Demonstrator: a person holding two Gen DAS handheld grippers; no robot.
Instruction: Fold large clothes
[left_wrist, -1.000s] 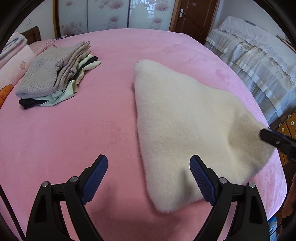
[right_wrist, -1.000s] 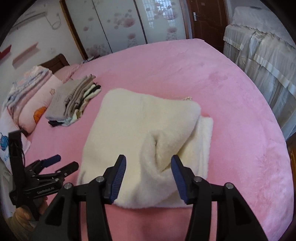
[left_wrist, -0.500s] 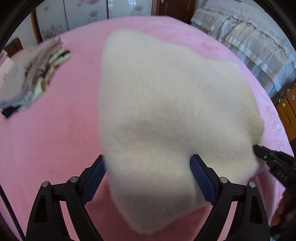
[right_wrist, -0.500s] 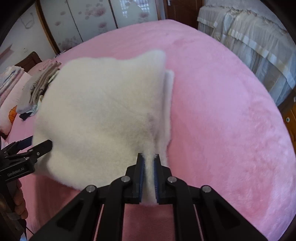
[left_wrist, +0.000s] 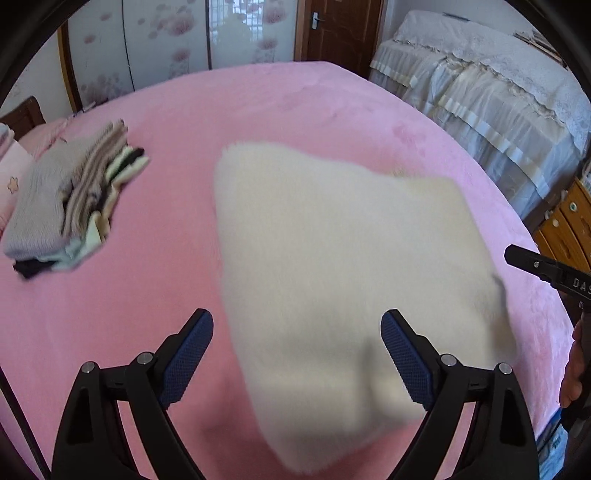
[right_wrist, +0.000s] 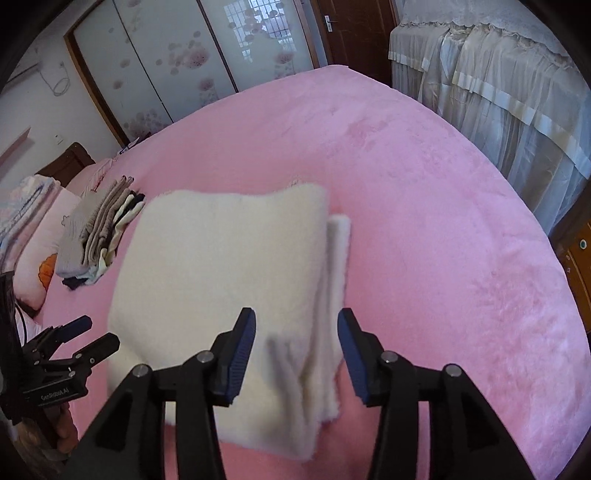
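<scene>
Right tool (right_wrist: 296, 354) opening above pink bed (right_wrist: 424, 206).

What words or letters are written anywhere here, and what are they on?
"DAS": white letters on the black body of the right hand-held gripper, cut off at the picture's edge in the left wrist view.
"GenRobot.AI", as best I can read it: small white print on the black body of the left hand-held gripper in the right wrist view.
No writing shows on the cream garment, the pile of folded clothes or the pink bed cover.

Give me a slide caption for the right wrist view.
Right gripper open above the folded cream fleece on the pink bed.
</scene>
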